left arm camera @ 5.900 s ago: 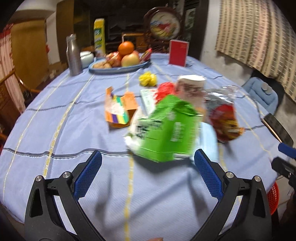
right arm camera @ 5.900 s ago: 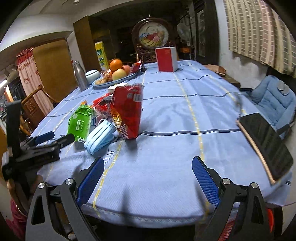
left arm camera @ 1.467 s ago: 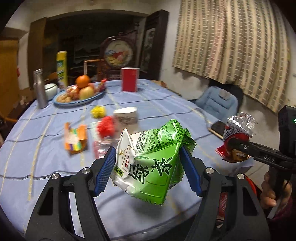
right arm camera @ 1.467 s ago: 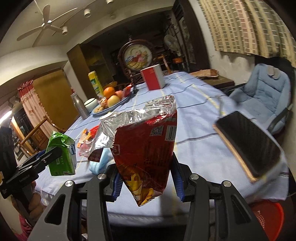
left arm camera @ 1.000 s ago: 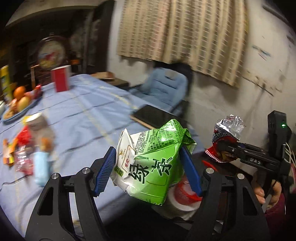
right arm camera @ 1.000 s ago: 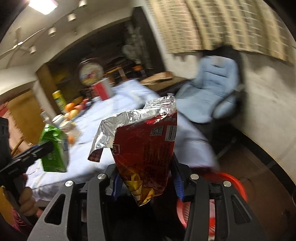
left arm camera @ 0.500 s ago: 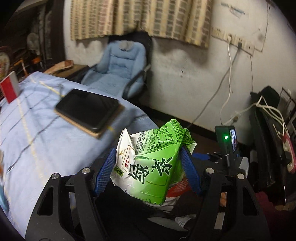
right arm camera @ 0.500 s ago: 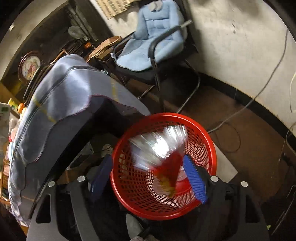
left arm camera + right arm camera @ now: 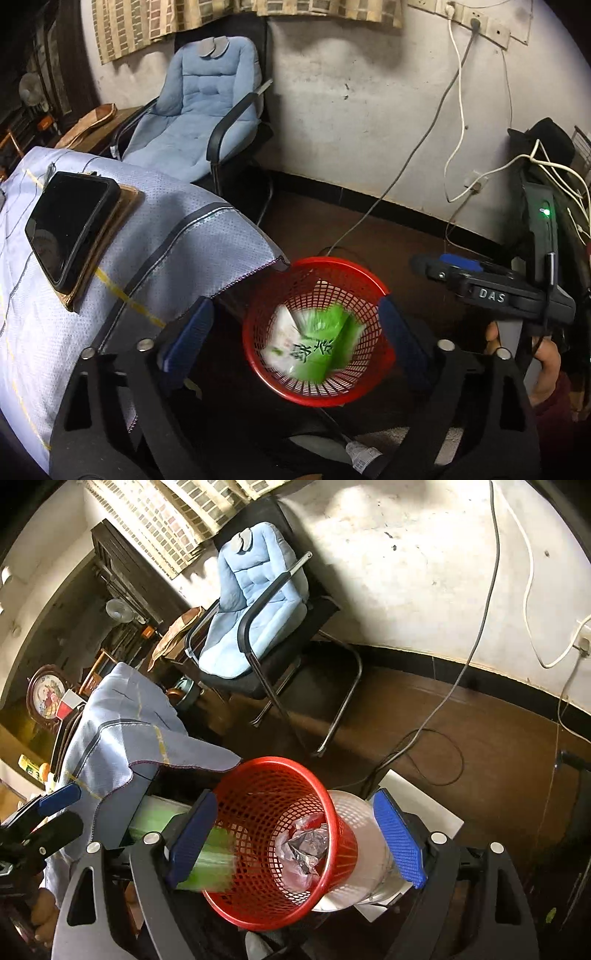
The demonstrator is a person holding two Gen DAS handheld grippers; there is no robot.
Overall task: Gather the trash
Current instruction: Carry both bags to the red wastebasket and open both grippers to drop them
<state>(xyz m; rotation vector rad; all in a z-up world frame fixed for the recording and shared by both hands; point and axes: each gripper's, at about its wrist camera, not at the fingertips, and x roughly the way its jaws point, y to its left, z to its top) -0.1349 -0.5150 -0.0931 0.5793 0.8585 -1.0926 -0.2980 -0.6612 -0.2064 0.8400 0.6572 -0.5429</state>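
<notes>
Both wrist views look steeply down from above the floor beside the table (image 9: pixel 155 206), each framed at the bottom by its own tongs. The left view faces the wall and sits close over the red basket (image 9: pixel 258 373); the right view tilts further sideways, just over the same basket (image 9: pixel 258 915). Both share the basket, the blue chair (image 9: pixel 192 110) and the table's hanging cloth edge.
</notes>
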